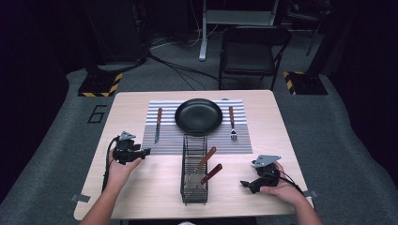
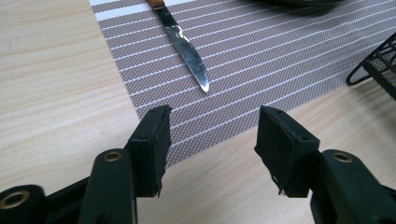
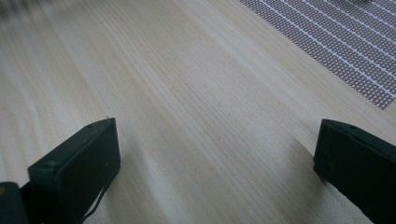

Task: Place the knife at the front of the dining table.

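A knife (image 1: 157,125) with a brown handle lies on the striped placemat (image 1: 164,145), left of the black plate (image 1: 198,116); its blade (image 2: 187,49) points toward my left gripper (image 1: 146,152). That gripper (image 2: 212,135) hovers over the mat's near left corner, jaws open and nothing between them. A fork (image 1: 232,123) lies right of the plate. My right gripper (image 1: 243,183) rests low over bare wood near the front right, open (image 3: 217,154) and empty.
A black wire basket (image 1: 194,171) stands in front of the plate with two brown-handled utensils (image 1: 205,167) in it; its corner (image 2: 378,65) shows in the left gripper view. Beyond the table (image 1: 136,187) stands a folding chair (image 1: 251,47).
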Tool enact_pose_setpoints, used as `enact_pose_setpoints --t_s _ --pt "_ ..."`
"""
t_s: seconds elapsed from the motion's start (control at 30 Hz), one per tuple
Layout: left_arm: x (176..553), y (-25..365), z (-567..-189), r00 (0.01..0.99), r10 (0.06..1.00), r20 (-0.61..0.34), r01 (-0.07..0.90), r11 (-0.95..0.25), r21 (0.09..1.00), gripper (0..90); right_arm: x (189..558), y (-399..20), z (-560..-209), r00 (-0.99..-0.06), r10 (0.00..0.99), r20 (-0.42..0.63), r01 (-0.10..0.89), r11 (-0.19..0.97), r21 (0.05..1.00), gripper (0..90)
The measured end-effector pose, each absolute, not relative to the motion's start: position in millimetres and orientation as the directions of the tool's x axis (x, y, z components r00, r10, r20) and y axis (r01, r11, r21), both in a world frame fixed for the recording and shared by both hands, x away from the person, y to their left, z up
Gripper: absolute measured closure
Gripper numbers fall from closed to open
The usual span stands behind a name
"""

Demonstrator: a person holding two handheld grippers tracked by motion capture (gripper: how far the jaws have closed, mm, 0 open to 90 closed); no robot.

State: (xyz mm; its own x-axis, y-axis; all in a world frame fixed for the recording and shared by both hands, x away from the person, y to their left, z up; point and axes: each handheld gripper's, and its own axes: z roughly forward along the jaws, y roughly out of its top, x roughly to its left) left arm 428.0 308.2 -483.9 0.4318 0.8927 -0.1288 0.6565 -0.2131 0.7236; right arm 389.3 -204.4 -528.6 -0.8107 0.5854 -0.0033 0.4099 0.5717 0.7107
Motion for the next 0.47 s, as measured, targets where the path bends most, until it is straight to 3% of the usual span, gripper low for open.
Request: enact_pose_setpoints --t_s 0.47 --pt "414 329 -515 0.406 0.911 -0.07 0.663 -0.241 0.709 37.2 389 -204 -529 -0.81 0.586 -0.004 0.41 0.571 0.711 0.0"
